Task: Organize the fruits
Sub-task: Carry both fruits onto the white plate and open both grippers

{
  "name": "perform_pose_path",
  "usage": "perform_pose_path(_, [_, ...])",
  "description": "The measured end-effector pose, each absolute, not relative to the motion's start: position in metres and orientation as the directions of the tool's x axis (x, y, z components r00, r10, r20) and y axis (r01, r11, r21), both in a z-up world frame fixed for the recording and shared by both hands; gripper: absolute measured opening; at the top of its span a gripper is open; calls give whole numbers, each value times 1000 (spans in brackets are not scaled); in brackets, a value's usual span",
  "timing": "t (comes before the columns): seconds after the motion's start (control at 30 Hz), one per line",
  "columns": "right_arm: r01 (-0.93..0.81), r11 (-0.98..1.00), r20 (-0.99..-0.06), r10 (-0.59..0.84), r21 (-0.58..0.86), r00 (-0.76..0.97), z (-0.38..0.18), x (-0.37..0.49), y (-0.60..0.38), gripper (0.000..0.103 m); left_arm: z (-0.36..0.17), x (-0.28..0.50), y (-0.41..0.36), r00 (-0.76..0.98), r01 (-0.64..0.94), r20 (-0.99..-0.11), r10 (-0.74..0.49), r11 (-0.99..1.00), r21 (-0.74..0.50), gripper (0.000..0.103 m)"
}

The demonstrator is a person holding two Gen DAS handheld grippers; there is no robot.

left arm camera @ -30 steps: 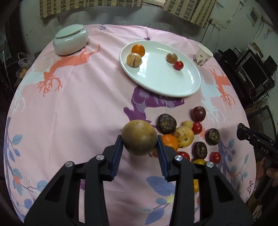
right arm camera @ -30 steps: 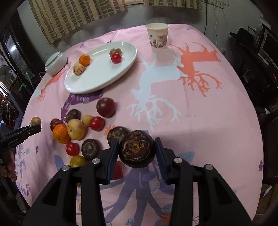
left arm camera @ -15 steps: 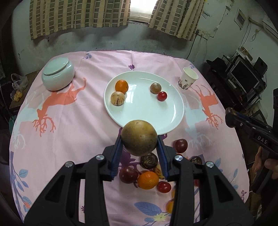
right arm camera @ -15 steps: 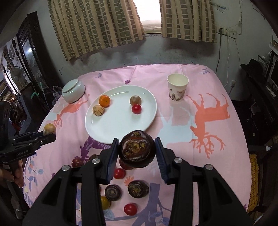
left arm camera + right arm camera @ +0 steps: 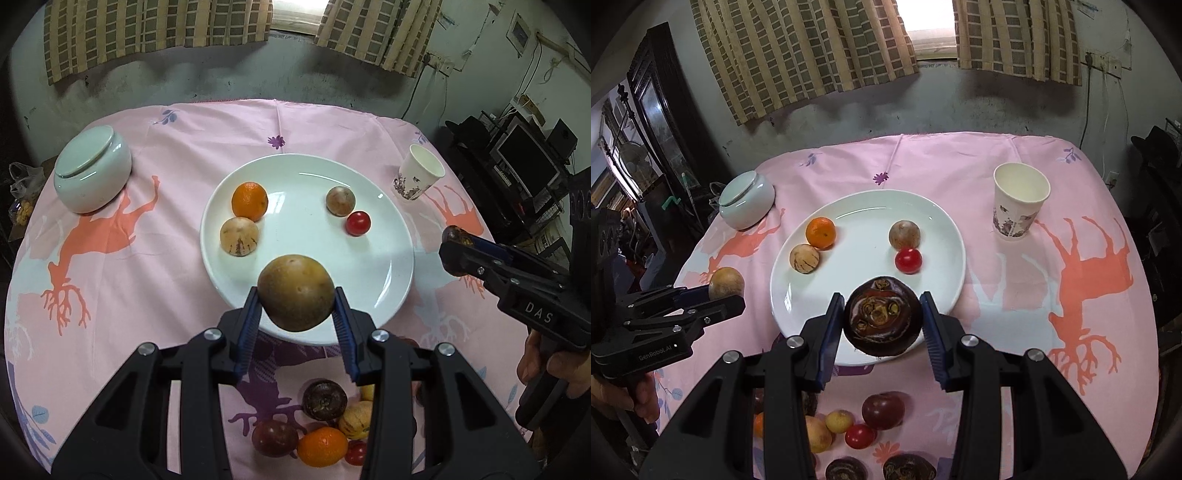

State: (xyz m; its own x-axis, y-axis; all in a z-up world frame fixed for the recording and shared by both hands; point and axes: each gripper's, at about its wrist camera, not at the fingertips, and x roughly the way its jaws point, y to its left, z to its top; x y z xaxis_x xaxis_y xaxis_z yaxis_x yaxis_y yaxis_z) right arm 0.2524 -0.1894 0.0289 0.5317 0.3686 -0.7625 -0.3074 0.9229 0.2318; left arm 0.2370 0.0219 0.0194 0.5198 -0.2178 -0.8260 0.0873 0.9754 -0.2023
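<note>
My left gripper (image 5: pixel 295 295) is shut on a round brown fruit (image 5: pixel 295 291) and holds it above the near rim of the white plate (image 5: pixel 391 258). My right gripper (image 5: pixel 882 321) is shut on a dark purple mangosteen (image 5: pixel 882 319) above the plate's near edge (image 5: pixel 783 295). The plate holds an orange (image 5: pixel 249 200), a striped pale fruit (image 5: pixel 239 236), a brown fruit (image 5: pixel 340 200) and a red tomato (image 5: pixel 358 223). Loose fruits (image 5: pixel 321 424) lie on the cloth near me, partly hidden by the fingers.
A pale green lidded jar (image 5: pixel 92 173) stands at the back left. A paper cup (image 5: pixel 419 177) stands at the back right of the pink tablecloth (image 5: pixel 147 277). Dark furniture and electronics (image 5: pixel 524 162) stand right of the table.
Both grippers have risen and moved forward from the fruit pile toward the plate, each still holding its fruit. The plate now lies just beyond the fingertips.
</note>
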Motion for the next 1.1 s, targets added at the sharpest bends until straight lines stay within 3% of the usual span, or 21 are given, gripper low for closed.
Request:
perform_pose_path(0.47, [-299,921,-797,371,249,477,-28,303,-178,42,-36,296,13,457,87,-861,-223,975,-206,39])
perform_pose_path(0.77, [-335,867,-729,493,368,475,-24,333,-162,42,-45,333,-1,467,114,-856,-221,975,-190,40])
perform_pose_path(1.1, [-388,865,-737,483,318,472,-31,387,-128,43,-64,357,-5,445,104,-870,-211,977,-184,40])
